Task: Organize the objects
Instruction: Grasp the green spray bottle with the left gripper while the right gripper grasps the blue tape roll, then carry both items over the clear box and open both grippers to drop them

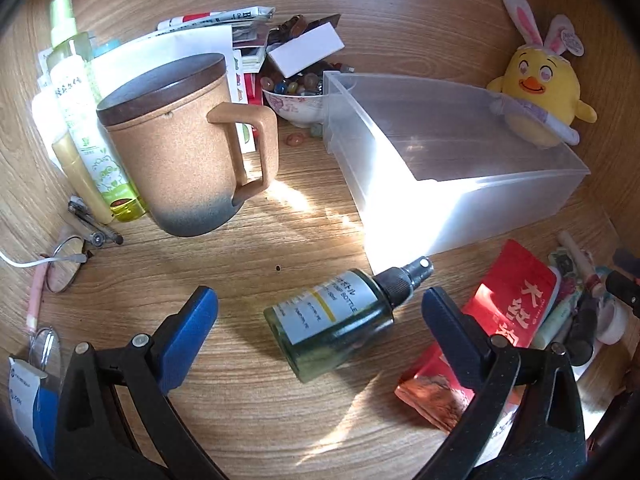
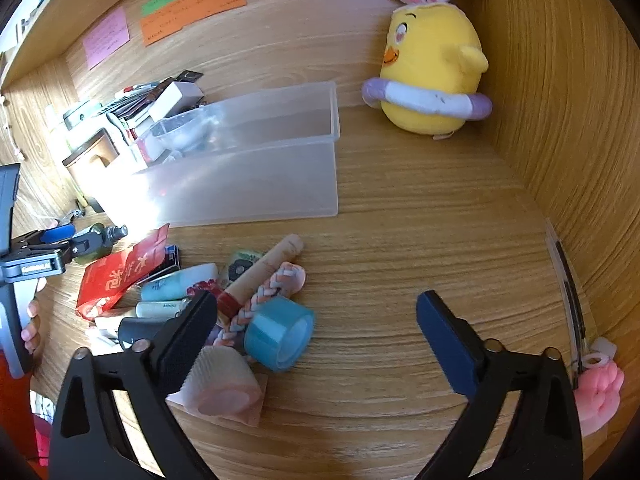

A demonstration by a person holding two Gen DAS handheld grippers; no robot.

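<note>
1. On a wooden desk boxed in by wooden walls, your left gripper [image 1: 320, 312] stands wide, its blue pads either side of a small green spray bottle [image 1: 334, 326] that lies on its side, touched by neither pad.

2. That bottle rests with its black nozzle just beside the near corner of the clear plastic bin [image 1: 460, 184], which looks empty and is the likely home for loose items.

3. Your right gripper [image 2: 316, 320] is also wide and holds nothing. A blue tape roll [image 2: 280, 332] lies between its pads, close to the left one and well apart from the right.

4. Beside the roll sits the rest of the pile: a white-and-pink roll [image 2: 224, 384] under the left pad, a braided pink cord [image 2: 260, 296], small tubes [image 2: 176, 284] and a red packet [image 2: 116, 276].

5. The bin's long side faces this pile, so a short lift over the wall would probably drop each piece in.

6. A lidded brown mug [image 1: 180, 148], tall bottles [image 1: 80, 128] and a bowl of beads [image 1: 294, 96] crowd the desk's left side; a yellow chick toy [image 2: 432, 68] stands beyond the bin in the corner.

7. Judged from both views, sorting has barely begun. The round bottle may roll if pinched off-centre, and sun glare on the bin's wall hides its near edge.
</note>
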